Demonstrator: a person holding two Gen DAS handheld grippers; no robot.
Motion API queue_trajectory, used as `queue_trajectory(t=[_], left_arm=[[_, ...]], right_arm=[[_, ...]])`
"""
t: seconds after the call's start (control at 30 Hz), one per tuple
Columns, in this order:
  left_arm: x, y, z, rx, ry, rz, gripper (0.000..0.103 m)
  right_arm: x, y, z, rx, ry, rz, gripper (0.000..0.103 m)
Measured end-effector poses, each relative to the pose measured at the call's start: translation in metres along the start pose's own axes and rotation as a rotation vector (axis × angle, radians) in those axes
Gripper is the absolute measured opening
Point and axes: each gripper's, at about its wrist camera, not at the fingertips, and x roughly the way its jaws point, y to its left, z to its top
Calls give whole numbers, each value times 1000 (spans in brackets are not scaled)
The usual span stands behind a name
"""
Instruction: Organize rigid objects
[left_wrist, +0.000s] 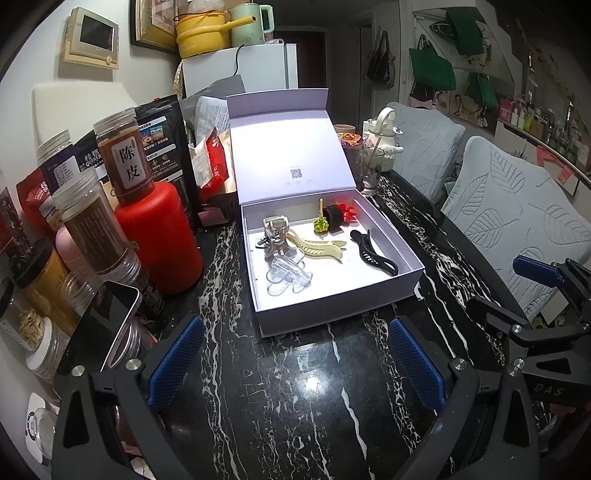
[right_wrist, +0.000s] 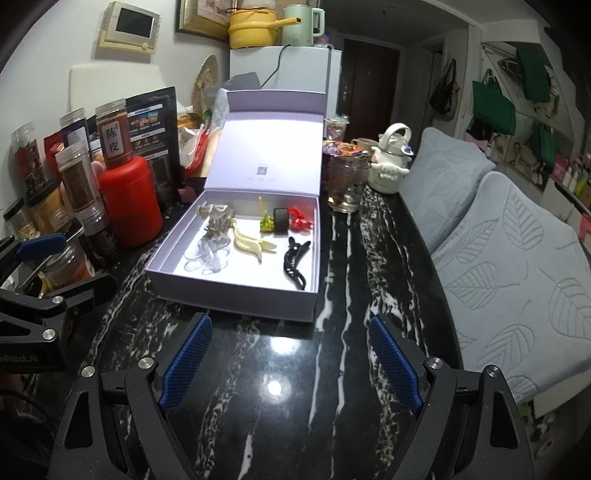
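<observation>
A white box (left_wrist: 380, 295) (right_wrist: 236, 304) stands open on the black marble table, its lid upright behind it. Inside lie several hair clips: a black clip (left_wrist: 373, 253) (right_wrist: 293, 264), a cream clip (left_wrist: 319, 247) (right_wrist: 251, 243), a clear clip (left_wrist: 286, 273) (right_wrist: 208, 254), a grey claw clip (left_wrist: 275, 229) (right_wrist: 216, 218), a green ornament on a stick (left_wrist: 320, 221) (right_wrist: 266, 221) and a red bow on a black block (left_wrist: 341, 214) (right_wrist: 291, 218). My left gripper (left_wrist: 295, 360) is open and empty, in front of the box. My right gripper (right_wrist: 290, 363) is open and empty, also in front of the box.
A red bottle (left_wrist: 157, 240) (right_wrist: 131, 203), jars and snack bags crowd the table's left side. A phone (left_wrist: 107, 325) leans by the jars. A glass (right_wrist: 347, 184) and a white kettle (right_wrist: 391, 164) stand behind the box to the right. Grey cushioned chairs (right_wrist: 517, 277) line the right edge.
</observation>
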Motion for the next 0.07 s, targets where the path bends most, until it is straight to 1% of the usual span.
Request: queue_trajectory(t=[0.07], left_arm=[[4,0,-1,-2,16,-11,102]], right_arm=[[2,0,-1,1,5,0,88]])
